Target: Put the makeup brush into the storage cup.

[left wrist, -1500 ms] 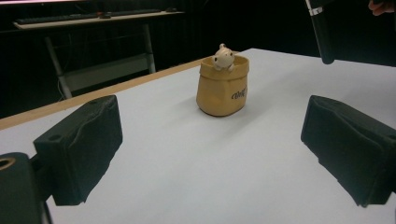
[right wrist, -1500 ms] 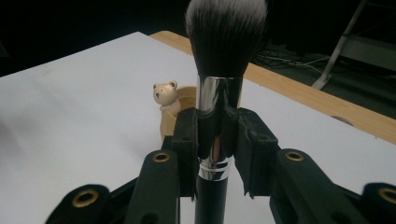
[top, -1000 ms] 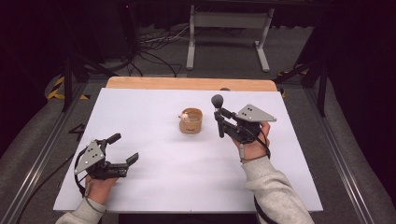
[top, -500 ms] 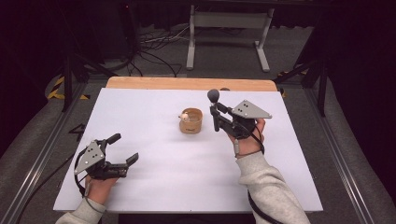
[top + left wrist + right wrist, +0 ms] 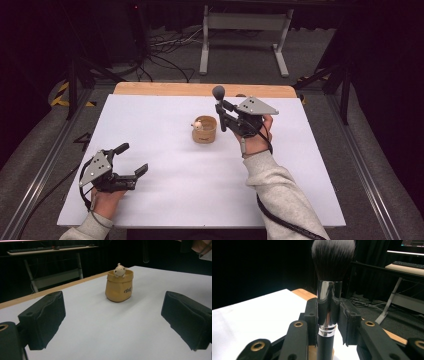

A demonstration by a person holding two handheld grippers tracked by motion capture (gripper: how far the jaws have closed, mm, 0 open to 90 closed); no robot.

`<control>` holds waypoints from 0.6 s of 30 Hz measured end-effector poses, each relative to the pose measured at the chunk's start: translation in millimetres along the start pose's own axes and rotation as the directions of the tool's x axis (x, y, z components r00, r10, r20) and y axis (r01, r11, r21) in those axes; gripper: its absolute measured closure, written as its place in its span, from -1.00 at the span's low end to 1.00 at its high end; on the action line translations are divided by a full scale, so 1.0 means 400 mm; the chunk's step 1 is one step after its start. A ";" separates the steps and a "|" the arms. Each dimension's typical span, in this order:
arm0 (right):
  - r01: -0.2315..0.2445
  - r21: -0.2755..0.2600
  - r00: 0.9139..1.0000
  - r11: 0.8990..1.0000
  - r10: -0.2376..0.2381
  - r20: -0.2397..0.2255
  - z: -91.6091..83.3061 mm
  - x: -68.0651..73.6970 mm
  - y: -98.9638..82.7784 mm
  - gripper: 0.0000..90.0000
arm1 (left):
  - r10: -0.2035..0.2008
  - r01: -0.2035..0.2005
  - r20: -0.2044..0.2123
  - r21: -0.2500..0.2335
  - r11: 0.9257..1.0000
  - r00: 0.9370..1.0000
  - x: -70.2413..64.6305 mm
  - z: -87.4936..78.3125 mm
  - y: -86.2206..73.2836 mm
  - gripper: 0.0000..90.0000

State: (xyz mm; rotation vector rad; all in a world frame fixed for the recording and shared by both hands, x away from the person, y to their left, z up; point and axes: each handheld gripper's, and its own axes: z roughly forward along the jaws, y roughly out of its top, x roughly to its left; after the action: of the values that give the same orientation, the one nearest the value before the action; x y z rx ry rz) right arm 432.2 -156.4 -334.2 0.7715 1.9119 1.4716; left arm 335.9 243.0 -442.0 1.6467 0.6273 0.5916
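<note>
Left gripper: it sits low in the lower left of the high view, held by a hand. Its jaws are spread wide and grasp nothing.

Left gripper view: the two black jaws stand far apart at the bottom corners, with bare white table between them.

Table: a white top fills the middle of the high view, with a wooden edge at the far side.

Cup: a small tan cup stands upright in the middle of the high view. In the left gripper view it shows in the upper middle.

Toy: a small pale figure peeks over the cup's rim.

Right gripper: it is just right of the cup in the high view, lifted off the table. Its jaws are clenched on the brush.

Brush: it stands upright in the jaws, held by its shiny silver neck, with the dark fluffy tip at the top of the right gripper view. In the high view the tip shows above and right of the cup.

Done so far: the brush looks picked up and carried close to the cup.

Left to do: I think the brush must go to the cup, maybe into it or onto the toy. It does not touch either yet.

Far back: dark floor with cables and a metal stand at the top of the high view.
</note>
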 end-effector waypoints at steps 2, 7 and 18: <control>-0.002 0.000 1.000 1.000 0.002 0.001 0.004 -0.001 0.003 0.58 | 0.000 0.000 0.000 0.001 1.000 1.000 0.000 0.000 0.000 -0.87; -0.006 -0.002 1.000 1.000 0.006 -0.001 0.027 -0.007 0.018 0.58 | -0.002 0.002 0.001 -0.002 1.000 1.000 0.001 0.000 0.000 -0.87; -0.001 0.011 1.000 1.000 0.001 -0.002 0.079 -0.018 0.036 0.58 | 0.004 -0.004 0.002 -0.001 1.000 1.000 0.004 -0.002 0.000 -0.87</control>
State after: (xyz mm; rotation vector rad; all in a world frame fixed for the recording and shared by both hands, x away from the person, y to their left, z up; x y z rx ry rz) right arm 461.9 -139.1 -325.9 0.7767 1.9235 1.4643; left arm 336.5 244.5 -441.8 1.6482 0.6222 0.5934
